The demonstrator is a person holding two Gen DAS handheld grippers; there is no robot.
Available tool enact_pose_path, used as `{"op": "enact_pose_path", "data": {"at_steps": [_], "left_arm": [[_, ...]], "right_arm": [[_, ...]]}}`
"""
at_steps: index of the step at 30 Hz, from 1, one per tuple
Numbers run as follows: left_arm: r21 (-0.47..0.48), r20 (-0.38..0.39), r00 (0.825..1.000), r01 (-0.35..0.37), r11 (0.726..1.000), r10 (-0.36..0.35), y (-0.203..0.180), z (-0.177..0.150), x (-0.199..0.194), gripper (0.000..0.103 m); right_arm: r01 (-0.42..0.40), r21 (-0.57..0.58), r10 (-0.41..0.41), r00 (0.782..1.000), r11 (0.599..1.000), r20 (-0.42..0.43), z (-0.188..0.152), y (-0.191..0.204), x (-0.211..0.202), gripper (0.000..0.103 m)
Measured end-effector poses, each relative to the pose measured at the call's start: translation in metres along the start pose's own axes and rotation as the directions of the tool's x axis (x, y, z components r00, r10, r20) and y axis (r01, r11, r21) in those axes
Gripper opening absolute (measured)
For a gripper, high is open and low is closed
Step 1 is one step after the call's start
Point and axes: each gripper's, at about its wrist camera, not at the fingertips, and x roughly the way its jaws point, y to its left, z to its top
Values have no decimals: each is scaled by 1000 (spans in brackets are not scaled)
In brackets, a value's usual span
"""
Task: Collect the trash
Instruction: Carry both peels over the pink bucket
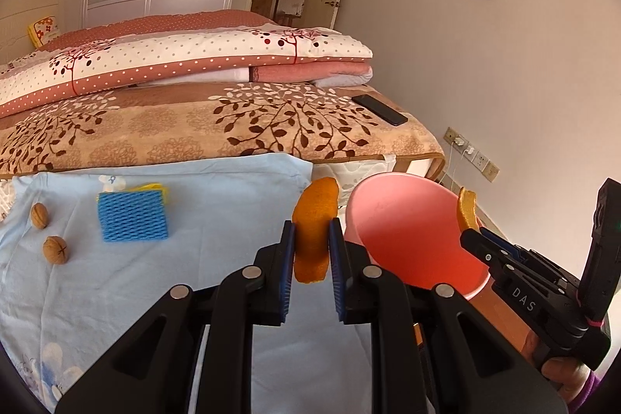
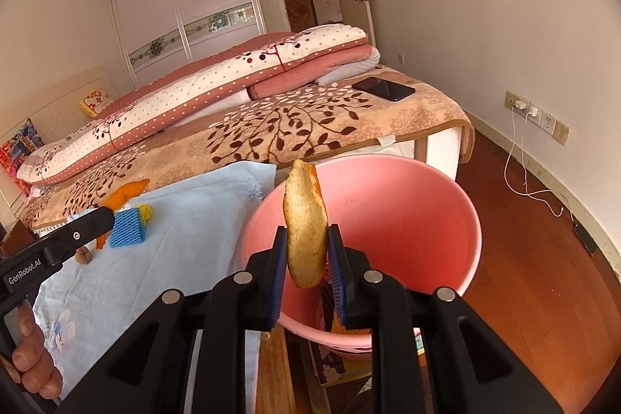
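1. Your right gripper (image 2: 307,258) is clamped on a strip of orange peel (image 2: 304,231), pale pith side facing its camera. The strip stands nearly upright between the pads and hangs over the open mouth of the pink bin (image 2: 427,204). This one looks ready to go in.

2. Before you let go, check that the lower tip of that peel sits inside the rim and not above the near wall. From the right wrist view it seems well inside, so a plain release should do.

3. Spread the right jaws fully and hold level. The peel is light and its pith may cling to a pad; if it sticks, a small tilt downward should shed it.

4. Your left gripper (image 1: 313,251) is closed on a second orange peel (image 1: 315,220), orange side out. It hangs over the edge of the light blue cloth (image 1: 194,297), just beside the bin's rim but not yet above the opening.

5. Carry the left peel across the rim until it sits over the bin's middle. The right gripper is close on that side, so I would clear it away first to avoid knocking the two tools together.

6. Left on the cloth are a blue mesh sleeve (image 1: 134,216) with something yellow under it, and two walnuts (image 1: 48,231). Whether the walnuts count as trash I cannot tell.
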Motion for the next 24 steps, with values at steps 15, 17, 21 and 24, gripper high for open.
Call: {"op": "enact_pose_path", "data": {"at_steps": [15, 17, 21, 24], "left_arm": [[78, -39, 992, 124, 989, -121, -63, 5, 39, 17], [82, -51, 990, 137, 987, -133, -68, 4, 45, 17], [81, -81, 985, 158, 984, -151, -77, 1, 58, 17], [80, -104, 982, 166, 983, -157, -80, -2, 68, 17]], "right_arm": [[51, 81, -50, 999, 995, -12, 1, -43, 6, 20], [51, 87, -49, 999, 995, -19, 2, -46, 8, 20], [52, 96, -49, 998, 994, -32, 1, -50, 12, 21], [50, 104, -46, 998, 993, -43, -1, -52, 15, 21]]}}
